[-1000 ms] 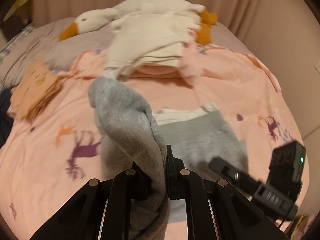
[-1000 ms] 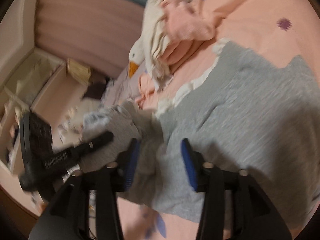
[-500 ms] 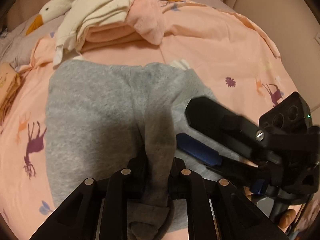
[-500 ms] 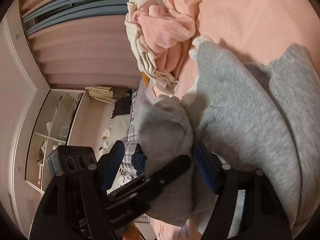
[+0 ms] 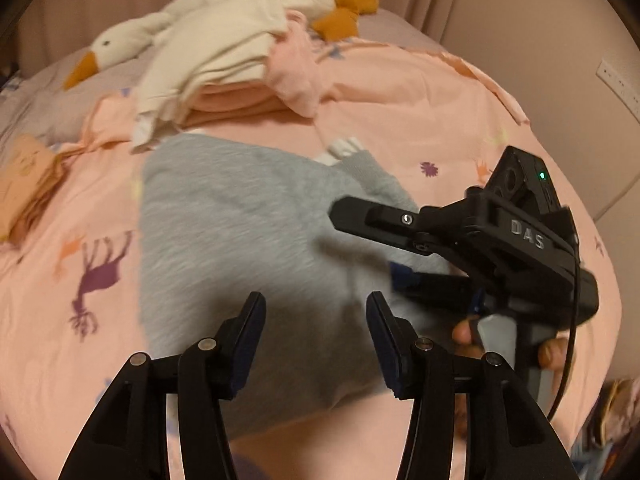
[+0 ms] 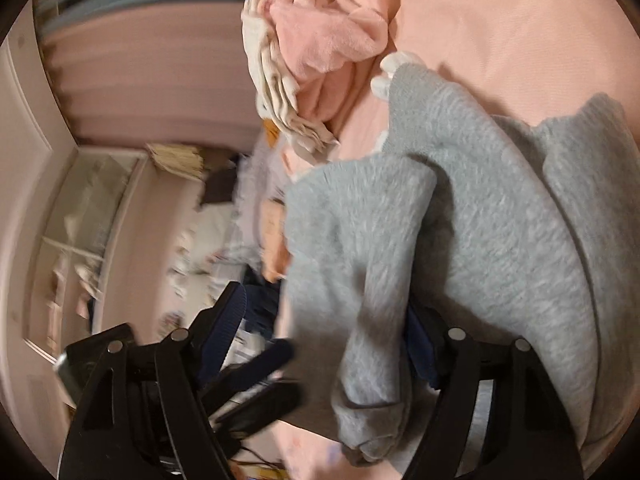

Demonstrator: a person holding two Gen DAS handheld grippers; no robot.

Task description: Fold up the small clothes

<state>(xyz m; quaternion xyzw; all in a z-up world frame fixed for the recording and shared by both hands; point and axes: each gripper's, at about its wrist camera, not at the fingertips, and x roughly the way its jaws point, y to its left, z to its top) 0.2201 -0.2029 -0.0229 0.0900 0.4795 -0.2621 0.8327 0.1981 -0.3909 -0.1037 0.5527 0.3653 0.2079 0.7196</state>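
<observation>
1. A bed under a pink cotton cover printed with purple deer and flowers fills both views.
2. A grey knitted fleece garment with white trim lies flat on the middle of the bed cover; in the left wrist view its long axis runs from the near edge away toward the pile at the far end, with the white-trimmed end pointing away from the camera. In the right wrist view a folded grey sleeve or flap lies over the garment's body.
3. A pile of folded cream and pink clothes sits beyond the garment's far end, with a white plush goose with an orange beak behind it.
4. The left hand-held gripper points steeply down over the garment's near part; its jaws are opening, with nothing clamped, only the cloth lying below them.
5. The right hand-held gripper comes in low from the right, nearly level. Its jaws stand wide; the grey flap lies between them against one finger, and the pads do not squeeze it.
6. Fingers of a person's hand wrap the right tool's handle.
</observation>
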